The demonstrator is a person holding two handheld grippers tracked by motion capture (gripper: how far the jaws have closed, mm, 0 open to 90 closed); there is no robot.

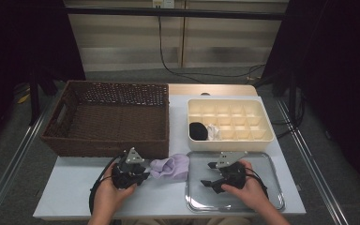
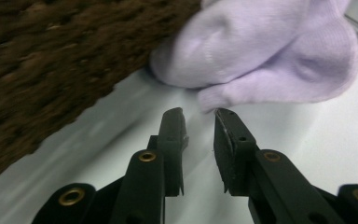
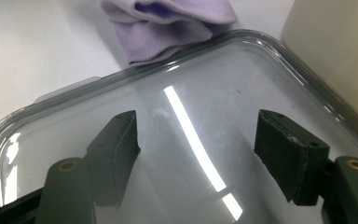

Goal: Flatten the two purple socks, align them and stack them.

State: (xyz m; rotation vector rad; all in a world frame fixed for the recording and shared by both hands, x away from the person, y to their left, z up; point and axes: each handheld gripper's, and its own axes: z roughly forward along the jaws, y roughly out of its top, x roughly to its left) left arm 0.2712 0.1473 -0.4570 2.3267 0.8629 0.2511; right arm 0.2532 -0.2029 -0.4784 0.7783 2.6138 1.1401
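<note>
The crumpled lilac knitted sock point(image 2: 261, 56) is seen just beyond the left hand-held gripper point(image 2: 200, 114) — jaws slightly parted, nothing gripped, sock edge at the tips.

Dark curtains point(image 1: 23, 37) flanking pale slatted wall point(image 1: 131, 42); grey floor point(image 1: 9, 154).

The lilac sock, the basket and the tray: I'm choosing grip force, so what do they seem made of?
The lilac sock looks like soft knitted fabric, with fine ribbing and limp folds. The basket seems dark brown woven wicker or rattan, matt, with a coarse weave. The tray is probably clear, glossy hard plastic, given its sharp light reflections.
</note>
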